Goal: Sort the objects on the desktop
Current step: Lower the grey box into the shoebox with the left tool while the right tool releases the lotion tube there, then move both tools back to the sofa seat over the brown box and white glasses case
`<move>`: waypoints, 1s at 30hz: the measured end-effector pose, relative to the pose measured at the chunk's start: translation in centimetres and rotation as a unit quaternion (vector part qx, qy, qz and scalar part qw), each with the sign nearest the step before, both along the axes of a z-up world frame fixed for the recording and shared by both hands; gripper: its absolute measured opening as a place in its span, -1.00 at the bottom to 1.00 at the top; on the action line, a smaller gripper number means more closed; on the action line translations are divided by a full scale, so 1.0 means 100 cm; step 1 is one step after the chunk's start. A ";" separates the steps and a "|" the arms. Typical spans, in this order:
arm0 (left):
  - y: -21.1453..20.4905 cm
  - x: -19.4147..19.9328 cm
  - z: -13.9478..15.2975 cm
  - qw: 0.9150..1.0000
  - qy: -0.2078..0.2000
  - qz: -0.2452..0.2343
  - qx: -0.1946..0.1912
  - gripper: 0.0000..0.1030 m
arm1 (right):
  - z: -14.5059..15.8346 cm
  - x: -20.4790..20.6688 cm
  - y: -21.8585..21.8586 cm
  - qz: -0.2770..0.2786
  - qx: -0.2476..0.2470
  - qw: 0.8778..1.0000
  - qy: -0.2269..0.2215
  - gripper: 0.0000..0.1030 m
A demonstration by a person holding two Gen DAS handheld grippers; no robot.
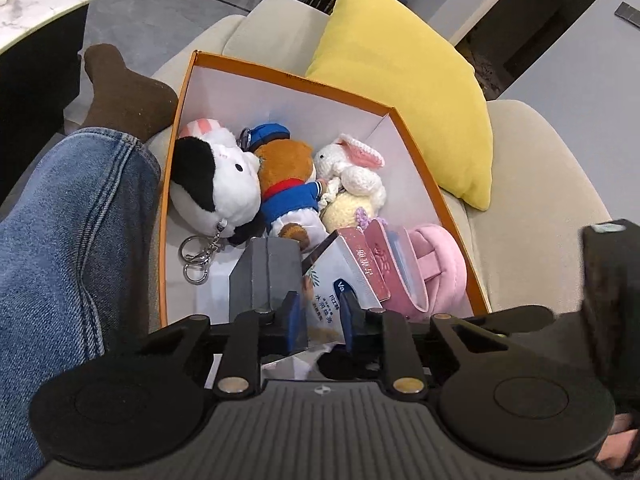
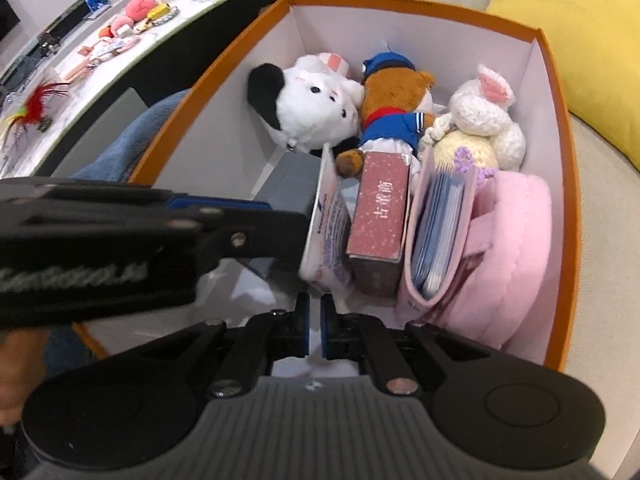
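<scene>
- We are partway through sorting: an orange box (image 1: pixel 440 196) on the sofa (image 1: pixel 540 200) already holds a black-and-white plush (image 2: pixel 304 108), a brown bear in blue uniform (image 2: pixel 394 112) and a crocheted rabbit (image 2: pixel 480 120) along its far wall.
- Nearer us, standing on edge in a row, are a white carton (image 2: pixel 328 232), a red book-like box (image 2: pixel 380 216), a pink card pouch (image 2: pixel 436 236) and a pink plush bag (image 2: pixel 512 248).
- Our left gripper (image 1: pixel 320 316) has its blue pads around the white carton's (image 1: pixel 340 296) near edge; the jaws look closed on it, so we judge this item is being seated beside a grey box (image 1: pixel 266 272).
- Our right gripper (image 2: pixel 316 328) hangs over the box floor with its pads nearly together and nothing held between them.
- More items wait on the marble table (image 2: pixel 192 4).
- Next, we judge, the left jaws need to open and lift straight up so the carton stays upright, then reach for the table.
</scene>
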State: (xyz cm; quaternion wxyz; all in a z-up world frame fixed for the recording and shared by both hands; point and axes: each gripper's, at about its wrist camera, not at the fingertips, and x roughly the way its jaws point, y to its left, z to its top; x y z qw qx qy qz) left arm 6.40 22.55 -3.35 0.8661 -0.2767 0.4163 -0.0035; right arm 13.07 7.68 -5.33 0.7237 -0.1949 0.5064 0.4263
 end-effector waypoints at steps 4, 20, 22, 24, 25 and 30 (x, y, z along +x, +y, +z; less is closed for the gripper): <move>-0.001 -0.005 0.001 1.000 -0.004 0.009 0.002 -0.50 | 0.021 -0.009 -0.020 -0.003 0.033 0.999 -0.014 -0.87; -0.014 -0.031 0.035 0.997 -0.016 0.043 0.065 -0.35 | 0.077 -0.011 -0.188 -0.144 0.070 0.983 -0.086 -0.55; -0.026 -0.034 0.047 0.996 -0.024 0.027 0.087 -0.35 | 0.070 -0.003 -0.207 -0.166 0.054 0.982 -0.074 -0.55; -0.041 -0.035 0.058 0.994 -0.031 0.002 0.105 -0.35 | 0.060 0.007 -0.225 -0.182 0.043 0.981 -0.051 -0.55; -0.050 -0.035 0.063 0.993 -0.034 -0.011 0.112 -0.35 | 0.055 0.011 -0.232 -0.191 0.035 0.980 -0.044 -0.55; -0.095 -0.029 0.076 0.987 -0.046 -0.083 0.128 -0.35 | 0.025 0.030 -0.254 -0.216 -0.006 0.976 -0.004 -0.40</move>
